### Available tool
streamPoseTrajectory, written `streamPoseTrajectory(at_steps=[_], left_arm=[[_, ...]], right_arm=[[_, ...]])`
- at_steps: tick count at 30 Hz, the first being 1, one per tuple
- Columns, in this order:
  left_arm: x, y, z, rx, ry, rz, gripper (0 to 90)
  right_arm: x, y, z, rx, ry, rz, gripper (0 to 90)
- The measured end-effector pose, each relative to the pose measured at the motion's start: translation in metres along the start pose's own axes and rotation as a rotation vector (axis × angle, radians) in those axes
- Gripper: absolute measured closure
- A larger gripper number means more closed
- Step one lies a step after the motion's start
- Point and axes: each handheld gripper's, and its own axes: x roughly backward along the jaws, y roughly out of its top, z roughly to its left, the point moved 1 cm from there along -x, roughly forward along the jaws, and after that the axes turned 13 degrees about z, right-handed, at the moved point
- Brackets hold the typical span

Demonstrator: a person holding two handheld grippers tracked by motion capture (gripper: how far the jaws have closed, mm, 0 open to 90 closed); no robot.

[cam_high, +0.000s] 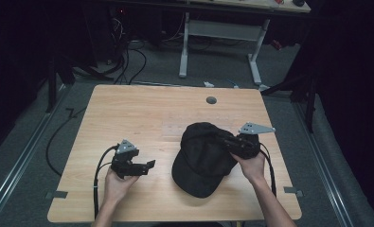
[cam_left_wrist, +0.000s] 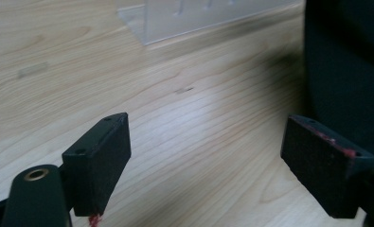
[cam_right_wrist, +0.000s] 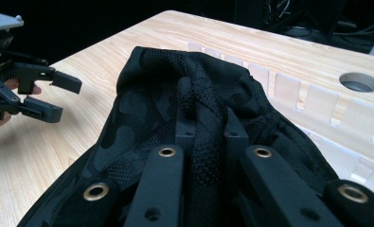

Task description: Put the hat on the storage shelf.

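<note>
Pale wood runs under everything you do: the table (cam_high: 128, 113) is bare but for a black cap (cam_high: 201, 158) near its front edge, with a grey round grommet (cam_high: 211, 100) set in the wood well behind the cap. Dark floor, cables and a white desk frame lie beyond the far edge.

Left of the cap, your left gripper (cam_high: 144, 166) hangs just above the wood, apart from the cap and pointing toward it. Its jaws stand wide with nothing between them; in the left gripper view only bare wood grain lies between the two pads (cam_left_wrist: 97, 161), and the cap's dark side (cam_left_wrist: 345, 61) rises at the right edge. Held like that, it looks ready to come in on the cap's near side, so keep it level and spread until it reaches the cloth.

On the cap itself, your right gripper (cam_high: 222, 140) comes in from the right and is clamped on a fold of the mesh crown. The right gripper view shows the fabric (cam_right_wrist: 201, 127) pinched into a ridge between the two jaws, bunched above them. That pinch seems meant to lift or steady the crown, since the soft mesh gives no rigid edge to take. The brim points toward you, lying flat on the wood. The cap thus sits directly under and within your right grip, and just right of your left one.
</note>
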Motion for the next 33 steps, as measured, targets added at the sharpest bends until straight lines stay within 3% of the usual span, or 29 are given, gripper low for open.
streamPoseTrajectory(at_steps=[6, 10, 12, 17, 21, 26, 33], left_arm=[[0.002, 0.004, -0.022, 0.002, -0.102, 0.056, 17.5], [0.003, 0.003, -0.039, -0.038, -0.158, 0.088, 16.9], [0.003, 0.004, -0.046, -0.036, -0.184, 0.101, 16.5], [-0.006, 0.007, -0.057, -0.039, -0.22, 0.142, 16.0], [-0.018, 0.007, -0.063, -0.053, -0.225, 0.199, 15.3], [-0.029, 0.009, -0.067, -0.037, -0.242, 0.24, 15.1], [-0.038, 0.014, -0.073, -0.047, -0.259, 0.292, 13.2]], right_arm=[[0.001, 0.004, 0.004, 0.033, 0.02, -0.012, 82.4], [0.002, 0.005, 0.008, 0.057, 0.039, -0.026, 82.4], [0.002, 0.005, 0.009, 0.068, 0.046, -0.028, 82.4], [0.001, 0.005, 0.011, 0.09, 0.059, -0.032, 82.4], [0.0, 0.005, 0.013, 0.107, 0.072, -0.033, 82.4], [-0.001, 0.007, 0.013, 0.13, 0.082, -0.034, 82.4], [0.004, 0.014, 0.018, 0.195, 0.109, -0.06, 82.4]])
